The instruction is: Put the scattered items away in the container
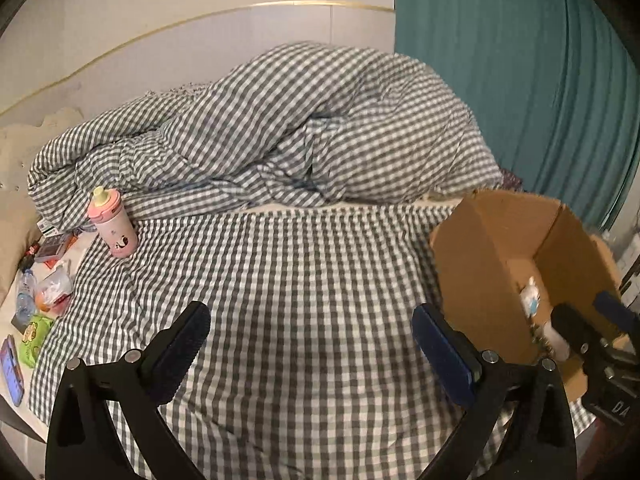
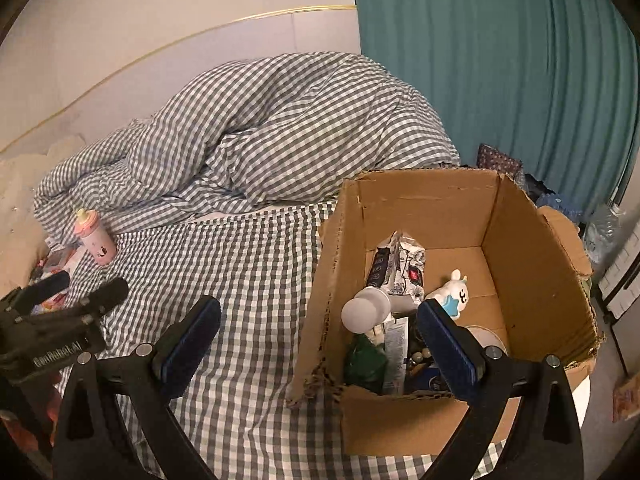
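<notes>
An open cardboard box [image 2: 532,240] stands on the checked bed sheet at the right; it also shows in the left wrist view [image 1: 480,264]. Inside lie a white rabbit toy [image 2: 454,292], a foil packet [image 2: 404,268], a white round-headed object [image 2: 362,312] and other small items. A pink sippy bottle [image 1: 114,226] stands at the left; the right wrist view shows it too [image 2: 94,240]. My left gripper [image 1: 312,352] is open and empty above the sheet. My right gripper [image 2: 320,340] is open and empty, at the box's near-left corner.
A crumpled checked duvet [image 1: 280,132] fills the back of the bed. Loose items lie at the left edge: a water bottle [image 1: 25,296], a green packet [image 1: 36,338], a phone [image 1: 11,370], a plastic bag [image 1: 56,292]. A teal curtain [image 1: 520,80] hangs at the right.
</notes>
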